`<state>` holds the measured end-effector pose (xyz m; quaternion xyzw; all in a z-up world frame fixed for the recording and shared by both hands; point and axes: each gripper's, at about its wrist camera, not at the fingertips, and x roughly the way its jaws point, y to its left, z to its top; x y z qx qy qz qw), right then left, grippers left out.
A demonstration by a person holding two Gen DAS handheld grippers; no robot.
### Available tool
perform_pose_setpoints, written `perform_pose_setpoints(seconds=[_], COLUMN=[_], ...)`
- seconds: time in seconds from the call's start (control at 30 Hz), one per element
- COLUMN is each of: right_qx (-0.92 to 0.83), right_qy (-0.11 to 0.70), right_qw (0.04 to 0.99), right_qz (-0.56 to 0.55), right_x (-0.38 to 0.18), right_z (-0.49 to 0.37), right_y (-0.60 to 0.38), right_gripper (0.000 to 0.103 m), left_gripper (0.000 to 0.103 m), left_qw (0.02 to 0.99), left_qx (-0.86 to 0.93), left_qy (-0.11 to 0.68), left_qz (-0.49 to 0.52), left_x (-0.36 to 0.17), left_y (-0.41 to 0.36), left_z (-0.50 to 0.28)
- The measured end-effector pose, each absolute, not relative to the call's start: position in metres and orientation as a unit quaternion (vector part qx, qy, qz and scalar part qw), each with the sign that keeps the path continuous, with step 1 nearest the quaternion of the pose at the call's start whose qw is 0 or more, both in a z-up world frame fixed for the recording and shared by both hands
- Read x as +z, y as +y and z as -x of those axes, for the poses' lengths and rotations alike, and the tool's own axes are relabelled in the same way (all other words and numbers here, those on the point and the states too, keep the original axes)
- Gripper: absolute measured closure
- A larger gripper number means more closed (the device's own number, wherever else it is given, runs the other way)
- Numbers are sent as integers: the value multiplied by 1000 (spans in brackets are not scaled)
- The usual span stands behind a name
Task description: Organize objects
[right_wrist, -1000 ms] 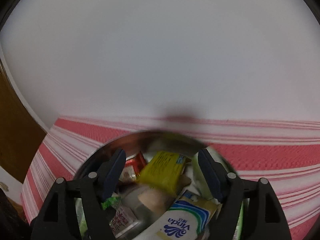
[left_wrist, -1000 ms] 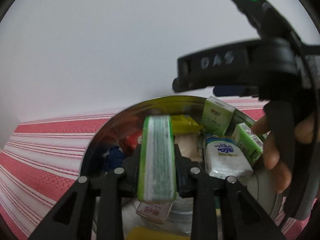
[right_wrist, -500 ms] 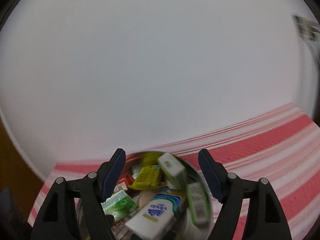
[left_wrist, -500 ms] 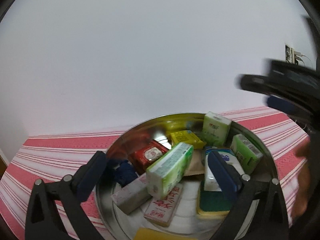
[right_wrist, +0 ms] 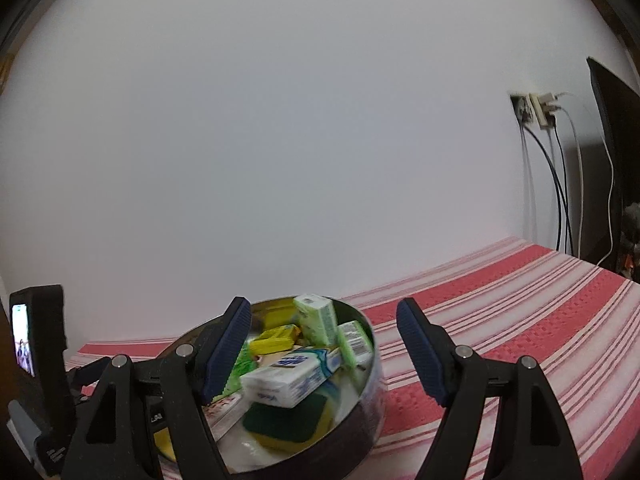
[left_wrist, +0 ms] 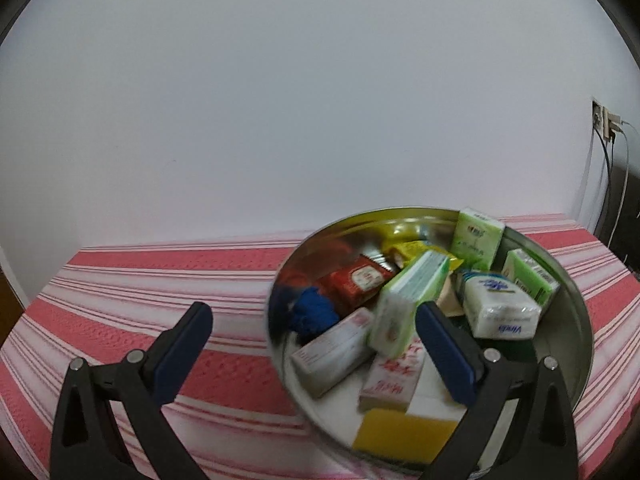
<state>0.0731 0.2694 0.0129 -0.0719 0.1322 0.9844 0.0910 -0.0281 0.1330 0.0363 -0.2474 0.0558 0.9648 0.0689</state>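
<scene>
A round metal bowl [left_wrist: 576, 312] sits on a red-and-white striped cloth and holds several packets. A green-and-white tissue pack [left_wrist: 408, 300] lies tilted across the middle, near a red packet [left_wrist: 360, 280], a yellow packet [left_wrist: 416, 250], a blue item [left_wrist: 312, 312] and a white Vinda tissue pack [left_wrist: 496, 308]. My left gripper [left_wrist: 312, 356] is open and empty, pulled back over the bowl's left edge. My right gripper [right_wrist: 324, 352] is open and empty above the bowl's right rim [right_wrist: 374, 376]. The Vinda pack [right_wrist: 292, 376] shows there too.
A white wall stands close behind the table. A wall socket [right_wrist: 536, 110] with hanging cables is at the right. The striped cloth [right_wrist: 520, 304] stretches to the right of the bowl and to its left [left_wrist: 140, 292]. The left gripper's body [right_wrist: 36, 364] shows at the far left.
My left gripper opened and let the green-and-white tissue pack drop into the bowl, then drew back left. My right gripper swung away to the right, staying open.
</scene>
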Motion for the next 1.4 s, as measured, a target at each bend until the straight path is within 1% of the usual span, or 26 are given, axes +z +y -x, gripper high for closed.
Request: perform_pose_setpoints(seconds=[0.1, 0.17, 0.47, 0.83, 1.13, 1.4], right_qx=[987, 988, 988, 991, 993, 992], right_qy=[113, 101, 94, 62, 56, 68], right_qw=[88, 89, 103, 105, 91, 76], right_qz=[75, 76, 67, 56, 56, 71], right_x=[6, 20, 31, 34, 32, 28], right_z=[-78, -86, -106, -109, -106, -96], right_y=[260, 268, 280, 272, 280, 290], right_gripper=[26, 26, 26, 26, 25, 25], left_gripper=[0, 0, 0, 0, 0, 0], left_qw=[62, 59, 54, 52, 55, 56], left_qx=[966, 967, 970, 971, 968, 965], left_qy=[62, 66, 73, 68, 56, 51], left_qz=[244, 239, 225, 224, 238, 252], left_x=[36, 34, 32, 33, 35, 37], left_y=[130, 130, 124, 118, 123, 120], left_z=[22, 19, 10, 2, 3, 1])
